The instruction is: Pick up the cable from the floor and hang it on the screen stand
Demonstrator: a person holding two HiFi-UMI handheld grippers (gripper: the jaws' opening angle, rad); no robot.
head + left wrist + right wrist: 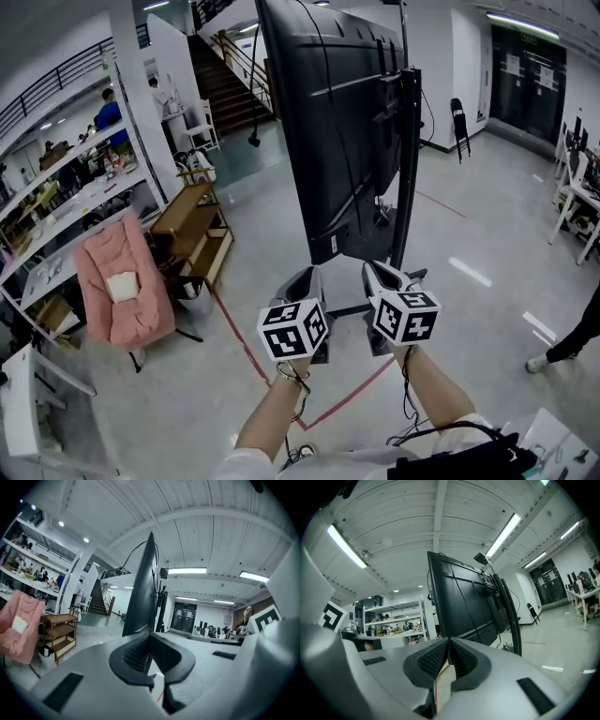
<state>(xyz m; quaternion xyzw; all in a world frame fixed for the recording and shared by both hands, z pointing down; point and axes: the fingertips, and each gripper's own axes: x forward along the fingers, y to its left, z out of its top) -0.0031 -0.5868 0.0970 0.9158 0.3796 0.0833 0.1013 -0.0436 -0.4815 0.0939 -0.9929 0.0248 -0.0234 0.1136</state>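
Our left tool (150,638) and right tool (449,641) are both closed on nothing, side by side and level. Just ahead of them rises the stand (409,187) with the screen (328,122). A thin cable (469,614) hangs down its back, and we see none on the floor (469,309) below. We judge a cable light and limp, best pinched mid-length so both ends hang evenly.

Your left gripper (306,276) and right gripper (377,272) are pale grey shells with black, finely ribbed pads (138,651). Each carries a white cube (293,329) printed with black square markers. Thin black cables (409,392) run along your forearms. You wear white sleeves (246,465) and a black strap (469,459) at the chest.
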